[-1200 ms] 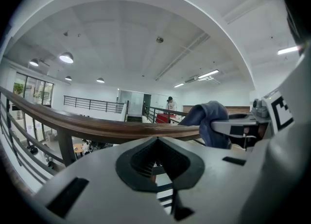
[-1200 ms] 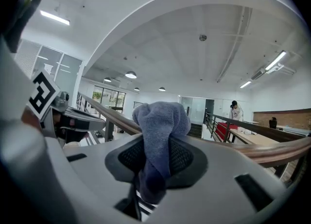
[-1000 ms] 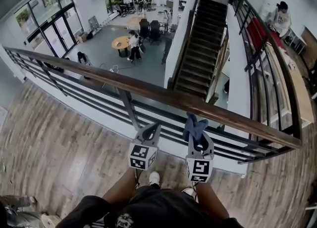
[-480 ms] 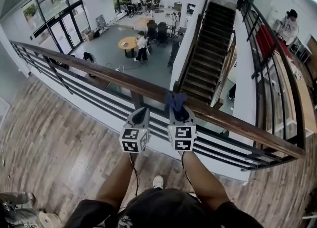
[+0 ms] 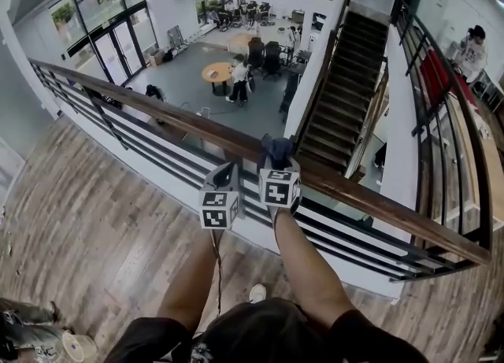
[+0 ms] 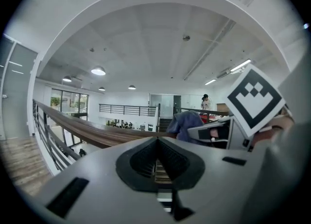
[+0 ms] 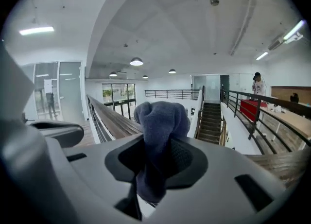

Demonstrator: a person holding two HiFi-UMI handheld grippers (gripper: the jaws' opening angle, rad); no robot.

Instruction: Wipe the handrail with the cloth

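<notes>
The right gripper (image 5: pixel 277 163), jaws clenched on a bunched dark blue cloth (image 5: pixel 276 147), has lifted it onto the long brown wooden handrail (image 5: pixel 157 113), so wiping can likely begin. Just left, the left gripper (image 5: pixel 227 174) has its jaws closed on nothing.

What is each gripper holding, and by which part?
Right gripper: the blue cloth, pinched around its middle, one bunched end poking out ahead. Left gripper: nothing, jaws together.

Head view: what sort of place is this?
Probably an upper-floor walkway overlooking the atrium of an office-like building. A brown wooden handrail guards the open edge, a dark staircase leads down, and a round wooden table stands on the grey floor below.
</notes>
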